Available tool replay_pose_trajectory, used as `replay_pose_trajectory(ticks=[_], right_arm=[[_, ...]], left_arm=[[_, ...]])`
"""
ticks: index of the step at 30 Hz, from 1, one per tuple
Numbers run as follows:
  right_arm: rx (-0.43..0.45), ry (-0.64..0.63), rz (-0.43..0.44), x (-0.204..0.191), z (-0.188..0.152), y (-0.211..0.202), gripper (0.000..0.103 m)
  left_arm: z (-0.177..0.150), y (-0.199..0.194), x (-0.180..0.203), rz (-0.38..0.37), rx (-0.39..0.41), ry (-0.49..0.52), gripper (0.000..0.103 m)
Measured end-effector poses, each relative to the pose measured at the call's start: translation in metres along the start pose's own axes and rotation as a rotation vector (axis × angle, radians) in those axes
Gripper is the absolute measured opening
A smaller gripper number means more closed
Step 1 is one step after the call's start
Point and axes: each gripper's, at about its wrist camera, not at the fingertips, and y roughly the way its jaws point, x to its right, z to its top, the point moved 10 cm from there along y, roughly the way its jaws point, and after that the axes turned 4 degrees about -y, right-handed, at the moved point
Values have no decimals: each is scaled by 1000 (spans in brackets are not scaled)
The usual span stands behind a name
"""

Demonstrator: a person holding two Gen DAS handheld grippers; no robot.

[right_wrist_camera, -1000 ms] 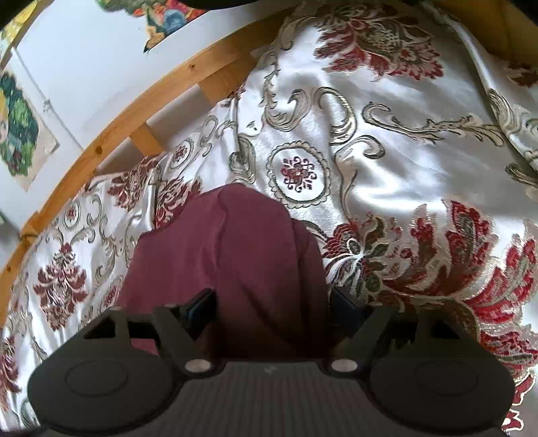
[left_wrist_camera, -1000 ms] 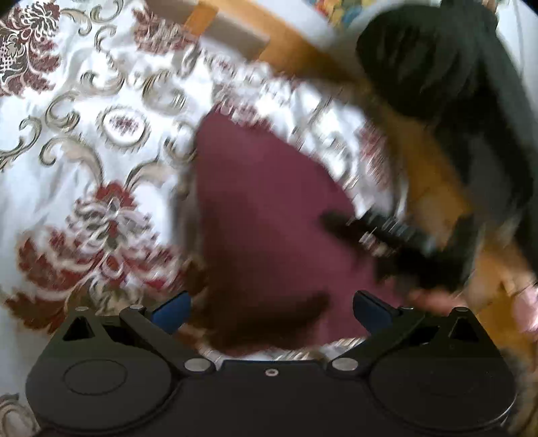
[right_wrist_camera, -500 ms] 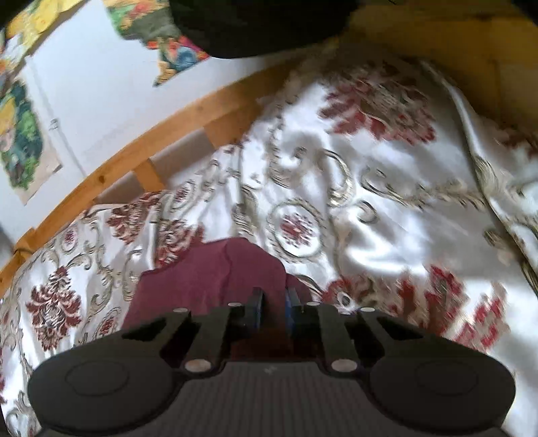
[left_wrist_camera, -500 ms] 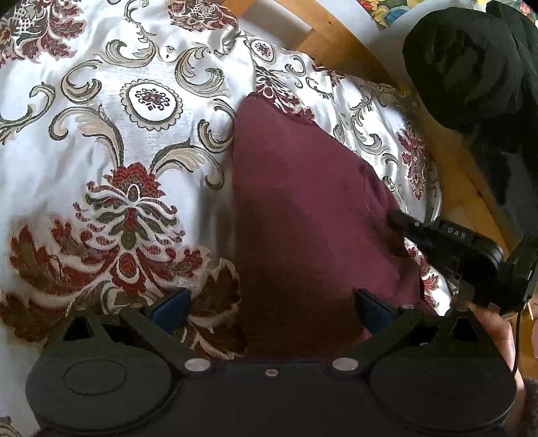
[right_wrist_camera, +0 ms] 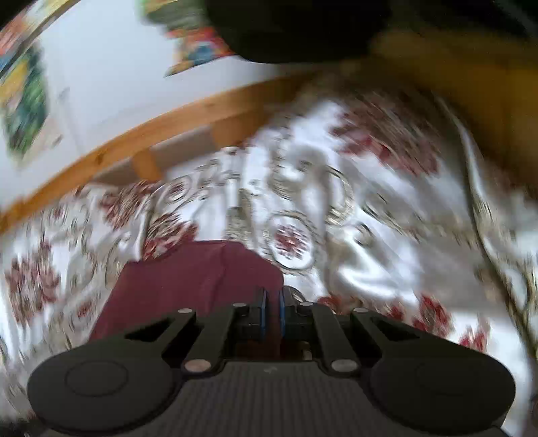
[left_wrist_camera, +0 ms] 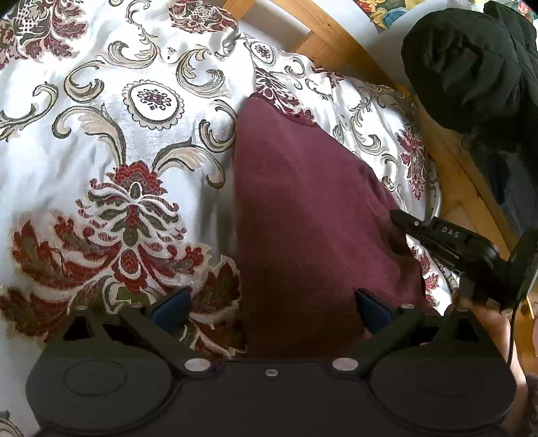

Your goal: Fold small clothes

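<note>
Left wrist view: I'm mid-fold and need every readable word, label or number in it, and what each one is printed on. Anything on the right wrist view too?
"DAS" - pale letters on the black body of the right hand-held gripper, seen in the left wrist view.
Colourful posters on the wall: cropped, no text readable.
Maroon garment and floral bedspread: no text.
Right wrist view: motion-blurred, nothing readable.

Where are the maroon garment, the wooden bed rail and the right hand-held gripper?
maroon garment (left_wrist_camera: 302,208), left wrist view, middle of the cloth.
wooden bed rail (right_wrist_camera: 168,134), right wrist view, middle of the long rail.
right hand-held gripper (right_wrist_camera: 272,311), right wrist view, between its fingertips, shut on the garment's edge.
</note>
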Motion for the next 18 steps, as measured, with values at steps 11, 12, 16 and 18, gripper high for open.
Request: replay_pose_trajectory(ticks=[11,12,16,18], right_arm=[[-113,341,171,28,-20,17,66],[-139,330,159,26,-25,21,65],[-156,272,123,23,-35,30,61],[-148,258,117,21,-35,29,57]], left_arm=[[-1,0,-1,0,0,-3,102],[-1,0,-1,-1,1,-4,102],[-1,0,-1,-1,1,-5,102],[-1,0,-1,-1,1,-4,102]])
